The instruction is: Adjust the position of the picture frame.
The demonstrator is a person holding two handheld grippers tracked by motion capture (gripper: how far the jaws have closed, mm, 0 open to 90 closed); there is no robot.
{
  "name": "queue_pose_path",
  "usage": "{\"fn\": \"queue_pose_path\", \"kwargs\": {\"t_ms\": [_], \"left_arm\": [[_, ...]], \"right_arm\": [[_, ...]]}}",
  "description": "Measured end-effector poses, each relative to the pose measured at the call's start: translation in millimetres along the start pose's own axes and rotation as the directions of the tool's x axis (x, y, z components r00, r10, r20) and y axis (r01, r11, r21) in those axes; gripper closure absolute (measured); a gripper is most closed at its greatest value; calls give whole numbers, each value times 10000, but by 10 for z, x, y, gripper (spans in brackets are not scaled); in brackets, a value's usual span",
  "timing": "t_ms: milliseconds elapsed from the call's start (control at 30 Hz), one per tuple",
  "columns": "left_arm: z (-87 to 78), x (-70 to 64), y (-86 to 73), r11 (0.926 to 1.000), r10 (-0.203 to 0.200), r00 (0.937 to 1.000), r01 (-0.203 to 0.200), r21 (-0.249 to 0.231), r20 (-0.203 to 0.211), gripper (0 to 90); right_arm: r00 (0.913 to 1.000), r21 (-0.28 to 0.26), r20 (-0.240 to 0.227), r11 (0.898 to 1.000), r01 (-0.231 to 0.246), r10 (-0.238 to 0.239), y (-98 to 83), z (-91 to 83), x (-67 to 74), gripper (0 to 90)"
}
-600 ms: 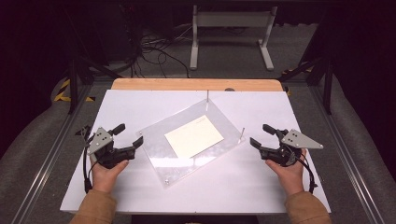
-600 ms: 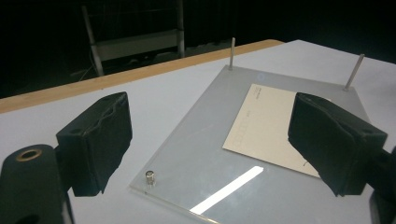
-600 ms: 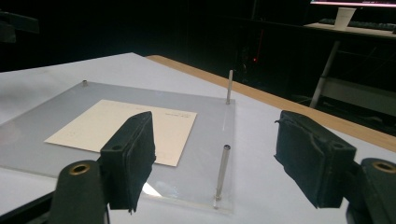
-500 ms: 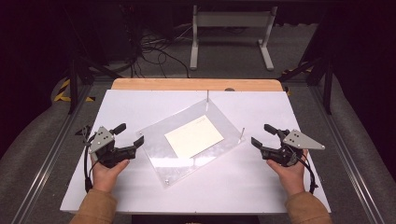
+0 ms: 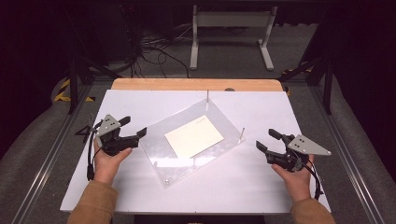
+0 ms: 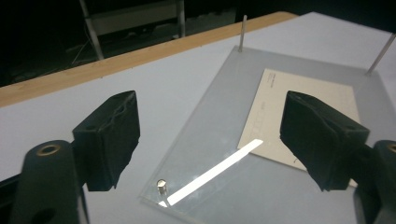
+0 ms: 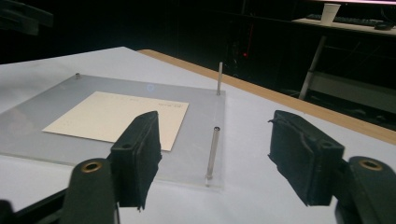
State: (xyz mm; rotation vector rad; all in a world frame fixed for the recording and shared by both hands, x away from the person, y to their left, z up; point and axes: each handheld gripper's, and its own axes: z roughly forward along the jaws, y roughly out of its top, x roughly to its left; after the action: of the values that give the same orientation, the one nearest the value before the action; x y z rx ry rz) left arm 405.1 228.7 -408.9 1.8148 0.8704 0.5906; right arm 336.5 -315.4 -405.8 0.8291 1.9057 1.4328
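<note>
Item: clear plate [image 5: 191, 142], angled at mid-table [image 5: 261, 186], with a cream card [image 5: 194, 136] lying flat on it and thin pins [image 7: 212, 151] upright at its corners.

Progress: we judge the work barely begun; nothing is gripped or lifted, and the card looks untouched.

Left gripper [image 5: 132, 129]: jaws wide apart, empty, just beside the plate's left edge and aimed at the card.

Right gripper [image 5: 268, 140]: jaws wide, empty, near the plate's right corner, a pin standing between the jaws in its own view.
</note>
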Motion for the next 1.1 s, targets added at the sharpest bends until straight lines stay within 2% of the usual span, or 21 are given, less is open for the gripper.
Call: {"fn": "queue_pose_path", "kwargs": {"t_ms": [200,267,333,433,500,533,567,600,667,733,767,800,867,933,1033,1067,1100], "left_arm": [[68,111,18,10000,-70,9998,68,68,166,315],[86,150,19,10000,-33,9997,32,47,251,330],[131,206,9,9997,-23,9995,14,264,329,368],[202,271,-18,9982,-189,9994,173,568,284,463],[277,306,-47,9956,-194,9997,182,914,131,593],[307,314,-64,9935,-329,9995,327,1094,5,641],[325,324,-78,9930,-472,9988,478,1083,-88,698],[342,348,-94,9928,-615,9975,648,1010,-356,743],[363,380,-103,9933,-819,9959,846,789,-372,894],[389,403,-104,9921,-913,9951,942,830,-374,897],[427,418,-119,9890,-970,9941,1017,1078,-478,897],[427,418,-119,9890,-970,9941,1017,1078,-478,897],[499,448,-162,9805,-1089,9918,1181,1570,-661,897],[583,481,-211,9639,-1158,9901,1313,2316,-795,897],[630,488,-229,9493,-1180,9879,1419,2804,-1004,896],[658,503,-247,9372,-1284,9860,1557,3120,-1062,897],[658,503,-247,9372,-1284,9860,1557,3120,-1062,896]], "right_arm": [[9989,171,-252,9991,-386,391,-14,-122,26,364],[9986,234,-205,9986,-473,478,-22,-144,35,346],[9986,382,-30,9979,-530,532,-27,-178,47,347],[9984,374,26,9977,-573,573,-38,-245,64,347],[9983,433,70,9974,-584,582,-49,-293,81,356],[9983,463,72,9972,-584,581,-54,-307,88,376],[9981,506,-31,9969,-606,608,-59,-321,97,403],[9983,587,-41,9966,-584,587,-62,-333,103,419],[9984,789,-15,9953,-570,573,-74,-360,127,449],[9979,885,-126,9942,-615,629,-85,-370,140,454],[9978,909,-139,9939,-626,641,-89,-374,148,454],[9978,956,-171,9935,-622,642,-95,-383,158,454],[9979,991,-165,9932,-615,634,-97,-391,164,454],[9978,1015,-104,9928,-641,654,-101,-405,175,445],[9979,1084,-115,9922,-615,631,-108,-418,185,436],[9977,1102,-119,9918,-645,662,-111,-417,186,435],[9977,1102,-119,9918,-645,662,-111,-417,186,435]]}}
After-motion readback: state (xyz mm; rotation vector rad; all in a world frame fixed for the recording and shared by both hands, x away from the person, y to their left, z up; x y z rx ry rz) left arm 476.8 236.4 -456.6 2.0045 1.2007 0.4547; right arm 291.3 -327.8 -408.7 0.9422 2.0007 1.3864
